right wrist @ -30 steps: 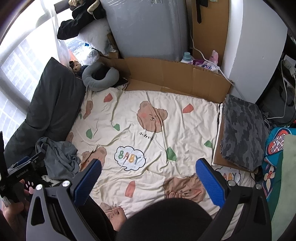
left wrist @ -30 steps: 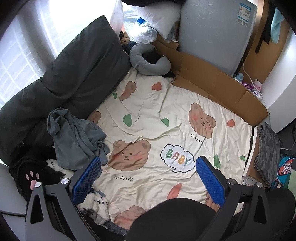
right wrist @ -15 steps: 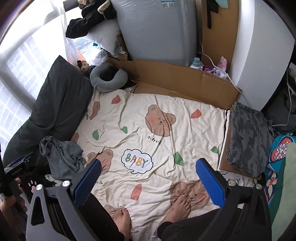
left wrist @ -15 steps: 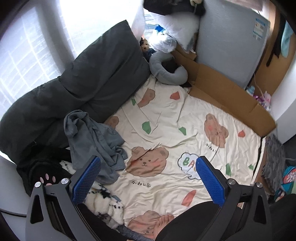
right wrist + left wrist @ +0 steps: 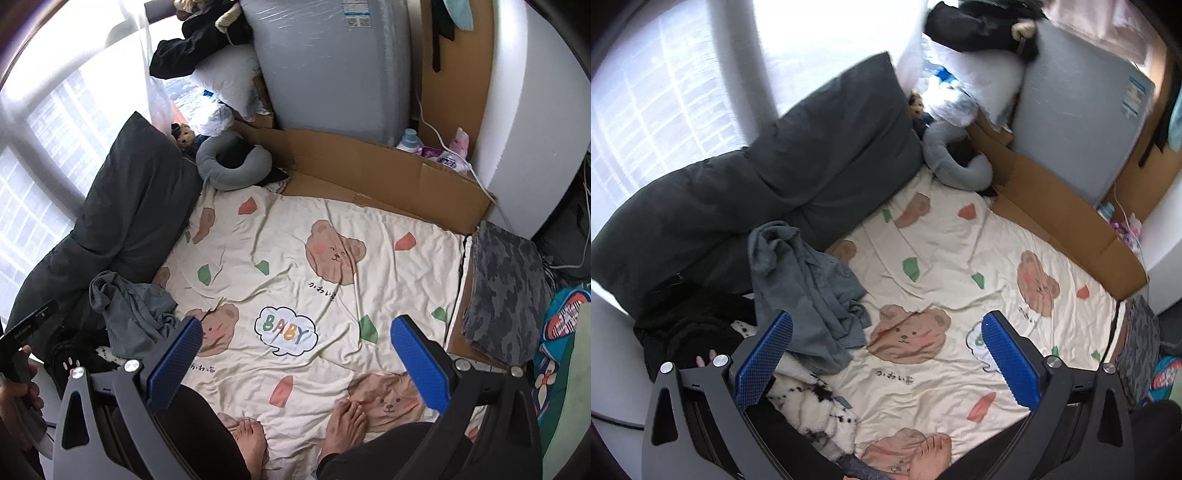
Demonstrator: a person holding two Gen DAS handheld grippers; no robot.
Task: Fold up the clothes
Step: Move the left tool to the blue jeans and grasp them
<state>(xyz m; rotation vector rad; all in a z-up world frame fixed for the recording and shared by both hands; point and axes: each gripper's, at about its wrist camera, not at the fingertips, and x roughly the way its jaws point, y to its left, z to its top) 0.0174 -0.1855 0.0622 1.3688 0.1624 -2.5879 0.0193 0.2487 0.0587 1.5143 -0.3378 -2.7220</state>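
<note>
One camouflage garment (image 5: 506,291) lies folded flat off to the right claw's (image 5: 295,363) right; the grey garment (image 5: 809,291) sits crumpled just ahead of the left claw's (image 5: 886,363) left finger, untouched; both claws hang wide and empty above the bear-print blanket (image 5: 295,266); cardboard (image 5: 373,177) and dark cushions (image 5: 775,177) hem it in.

Cream bedsheet (image 5: 369,229) printed with brown bears, green and coral shapes, and multicoloured "BABY" lettering; crumpled grey-blue garment (image 5: 809,288); charcoal pillows (image 5: 798,177); grey camouflage folded cloth (image 5: 506,291); blue claw pads (image 5: 1008,354).
</note>
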